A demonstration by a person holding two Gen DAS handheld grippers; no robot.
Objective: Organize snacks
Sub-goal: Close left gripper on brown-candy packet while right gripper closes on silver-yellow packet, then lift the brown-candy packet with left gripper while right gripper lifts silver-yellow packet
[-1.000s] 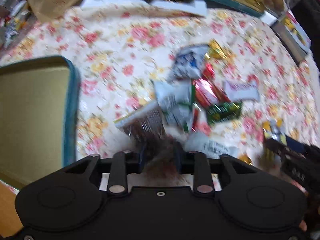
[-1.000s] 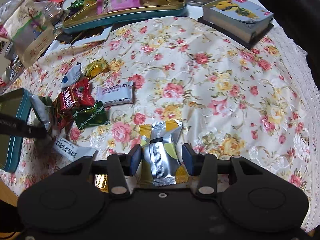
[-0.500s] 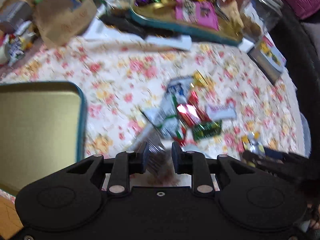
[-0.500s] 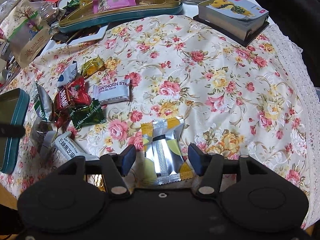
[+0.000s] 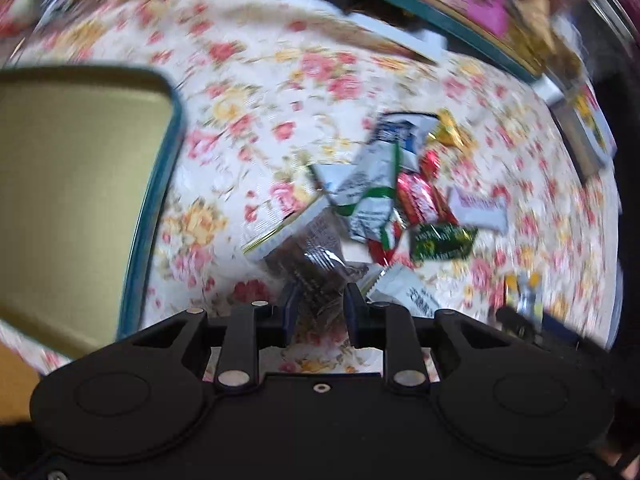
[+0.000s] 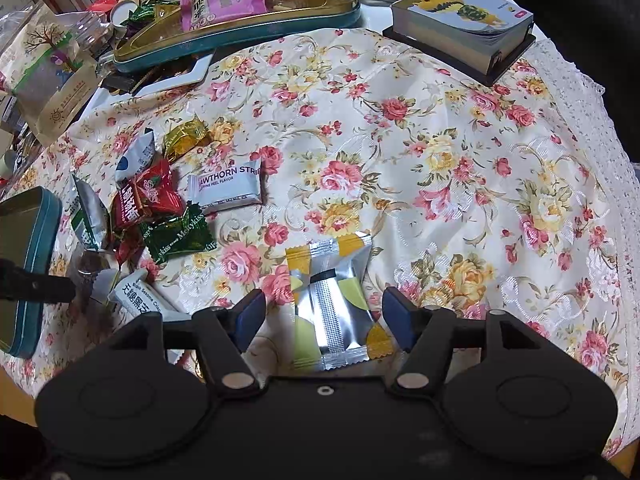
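While opening, right tongs [image 6: 324, 316] astride silver packet [image 6: 334, 304].

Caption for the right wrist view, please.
Right gripper opening its jaws around a silver-and-yellow snack packet lying on the floral tablecloth.

White bar wrapper [image 6: 226, 187], approx 10 o'clock from the silver-yellow pack [image 6: 334, 304]: "AWTHORN STRI", under it "RINE PEEL FLAVOR". Green wrapper [image 6: 178, 236] at its 7 o'clock: "Meltykiss". White pack [image 6: 138, 300] at 7 o'clock again: "Black Sesame", plus Chinese chars, partly hidden. Left-wrist view too blurred to read.
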